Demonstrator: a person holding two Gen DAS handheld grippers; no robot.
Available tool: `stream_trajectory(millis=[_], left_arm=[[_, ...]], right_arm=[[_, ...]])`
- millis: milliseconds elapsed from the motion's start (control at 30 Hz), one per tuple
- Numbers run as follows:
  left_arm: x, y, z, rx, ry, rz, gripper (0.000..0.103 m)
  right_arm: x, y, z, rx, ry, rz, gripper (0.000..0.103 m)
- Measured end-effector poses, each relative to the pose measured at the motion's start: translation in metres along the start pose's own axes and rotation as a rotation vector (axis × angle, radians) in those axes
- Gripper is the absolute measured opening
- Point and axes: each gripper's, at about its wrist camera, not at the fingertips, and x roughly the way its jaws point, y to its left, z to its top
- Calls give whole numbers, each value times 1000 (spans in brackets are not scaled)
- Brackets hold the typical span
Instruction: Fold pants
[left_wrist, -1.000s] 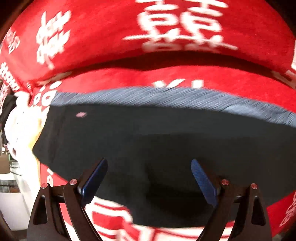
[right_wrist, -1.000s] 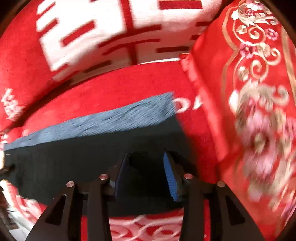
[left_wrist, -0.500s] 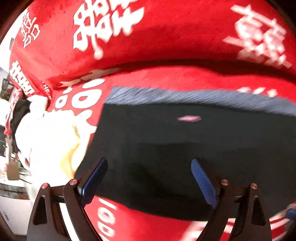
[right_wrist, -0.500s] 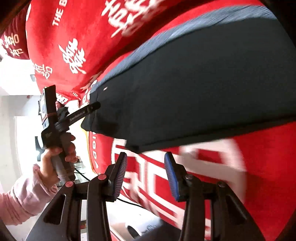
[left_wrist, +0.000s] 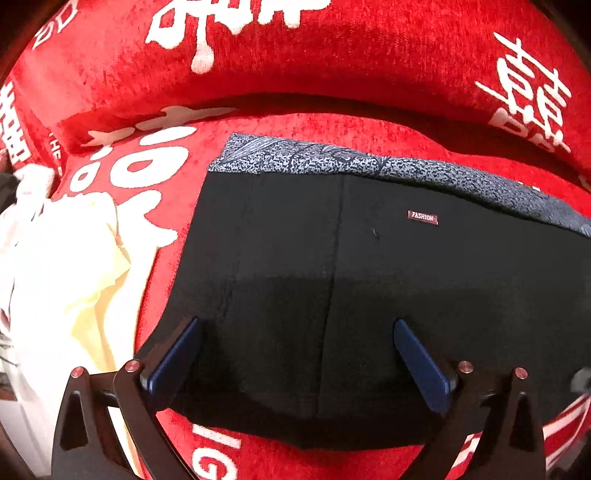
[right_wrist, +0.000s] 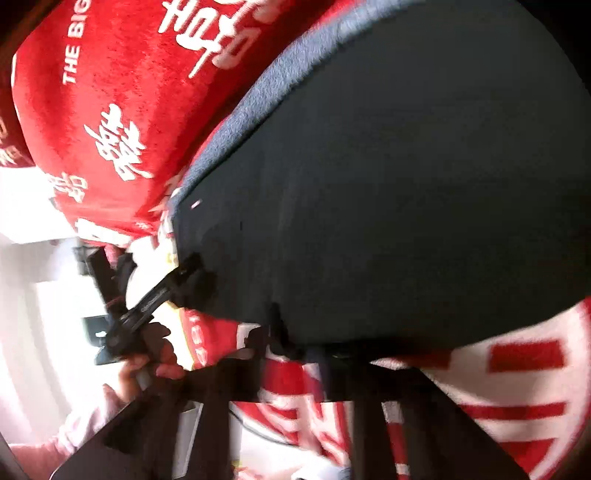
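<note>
The black pants (left_wrist: 369, 288) lie folded flat on a red couch seat, with a grey speckled waistband (left_wrist: 332, 158) along the far edge and a small "FASHION" label (left_wrist: 423, 217). My left gripper (left_wrist: 295, 354) is open, its blue pads straddling the near part of the pants just above the cloth. In the right wrist view the pants (right_wrist: 388, 184) fill the upper right. My right gripper (right_wrist: 303, 339) is blurred at the pants' near edge; I cannot tell how its jaws stand. The left gripper (right_wrist: 162, 288) shows there, held by a hand at the pants' left edge.
The red couch cover (left_wrist: 295, 62) with white characters rises as a backrest behind the pants. A cream and white cloth (left_wrist: 62, 266) lies bunched to the left of the pants. A pink-sleeved arm (right_wrist: 74, 424) shows at lower left in the right wrist view.
My left gripper has shifted further right over the pants and stayed open. My right gripper has swung round and closed in on the pants' near edge.
</note>
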Motion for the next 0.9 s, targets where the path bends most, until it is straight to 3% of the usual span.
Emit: stream_trajectory(millis=[133,267,367,467,567,633,700,800,867,900], left_arm=[[3,7,-5,32,-14,-26,103],[1,4,-6,44,-11,-8,103],[-8,-4,-6,49,27,37,103],[-37,-33,-11,80,1,-7,103],[-52,-73,-13,116,-24,-85,103],[-49,-108,-13,131,-16,-143,103],[-40,-140,-15,139,6,-169,103],[-19,-174,-35,208,75,-115,103],[-25,-171,-47,176,24,-102,103],[-25,-170,-50,172,45,-104,103]], right_arm=[[-14,17,-14,-61,-50,-27,9],[5,-5,-25,-11,-4,-84,9],[3,0,-25,-32,39,-102,10],[-22,4,-28,-108,82,-200,14],[-58,18,-15,-252,1,-312,18],[-69,24,3,-299,-48,-371,26],[-71,23,22,-334,-79,-429,27],[-59,10,38,-361,-61,-547,26],[-62,-1,33,-343,-89,-516,26],[-64,-3,28,-354,-98,-516,26]])
